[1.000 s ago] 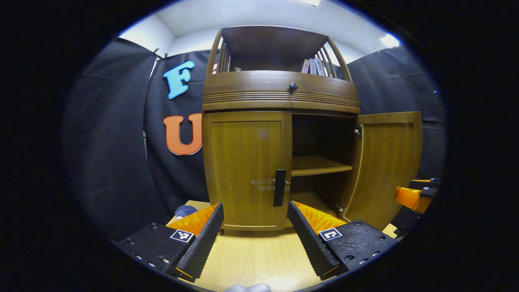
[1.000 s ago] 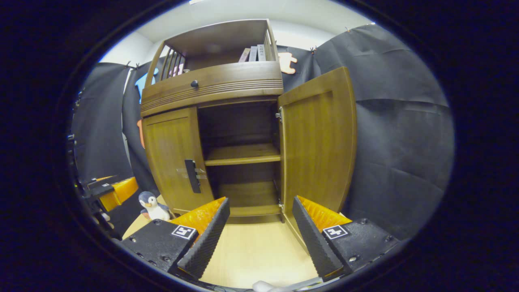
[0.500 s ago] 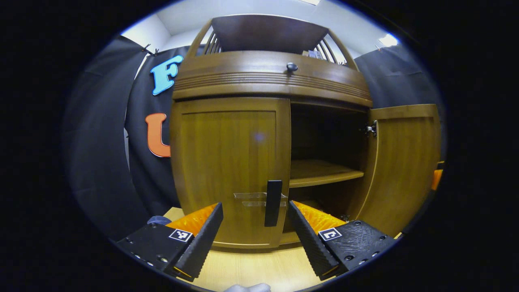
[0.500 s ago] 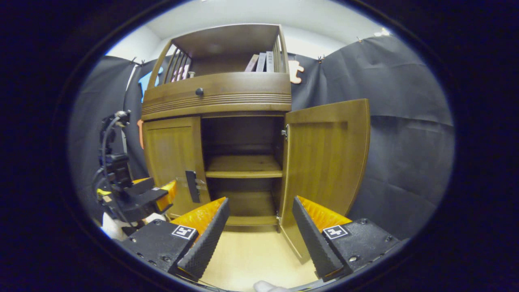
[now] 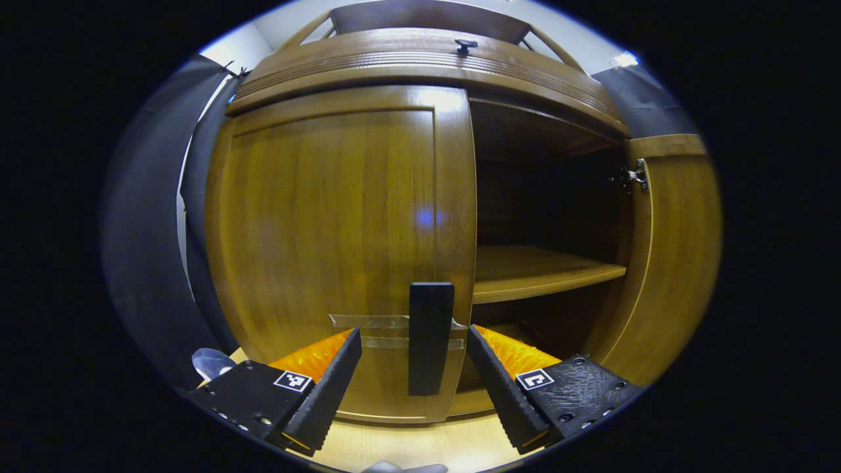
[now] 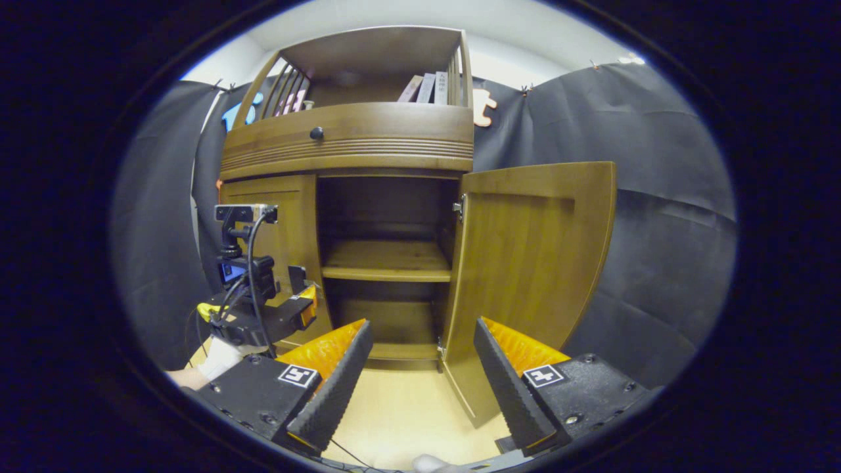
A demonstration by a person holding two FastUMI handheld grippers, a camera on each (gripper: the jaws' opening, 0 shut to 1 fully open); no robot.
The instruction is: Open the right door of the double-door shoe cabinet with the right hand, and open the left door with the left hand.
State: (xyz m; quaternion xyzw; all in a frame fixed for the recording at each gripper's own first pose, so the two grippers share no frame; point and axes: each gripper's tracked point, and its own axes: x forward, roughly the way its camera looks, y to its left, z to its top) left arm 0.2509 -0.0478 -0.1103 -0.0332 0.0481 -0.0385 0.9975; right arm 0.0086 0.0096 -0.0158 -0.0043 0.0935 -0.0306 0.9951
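The brown wooden shoe cabinet (image 5: 420, 66) looms close in the left gripper view. Its left door (image 5: 328, 236) stands closed, with a dark upright handle (image 5: 430, 336) near its inner edge. My left gripper (image 5: 414, 384) is open, its fingers on either side of that handle without touching it. The right door (image 6: 532, 263) is swung wide open, showing an inner shelf (image 6: 387, 259). My right gripper (image 6: 420, 384) is open and holds nothing, set back from the cabinet in front of the open door. In the right gripper view the left gripper (image 6: 299, 309) sits at the left door, held by a hand (image 6: 217, 358).
The cabinet stands on a light wooden floor (image 6: 401, 414). A drawer with a round knob (image 6: 317, 133) runs above the doors, and books (image 6: 427, 89) stand on the top shelf. A small soft toy (image 5: 211, 362) lies at the cabinet's lower left. Black cloth surrounds the booth.
My left gripper has moved forward to the left door until the handle sits between its open fingers. My right gripper has drawn back a little from the open right door.
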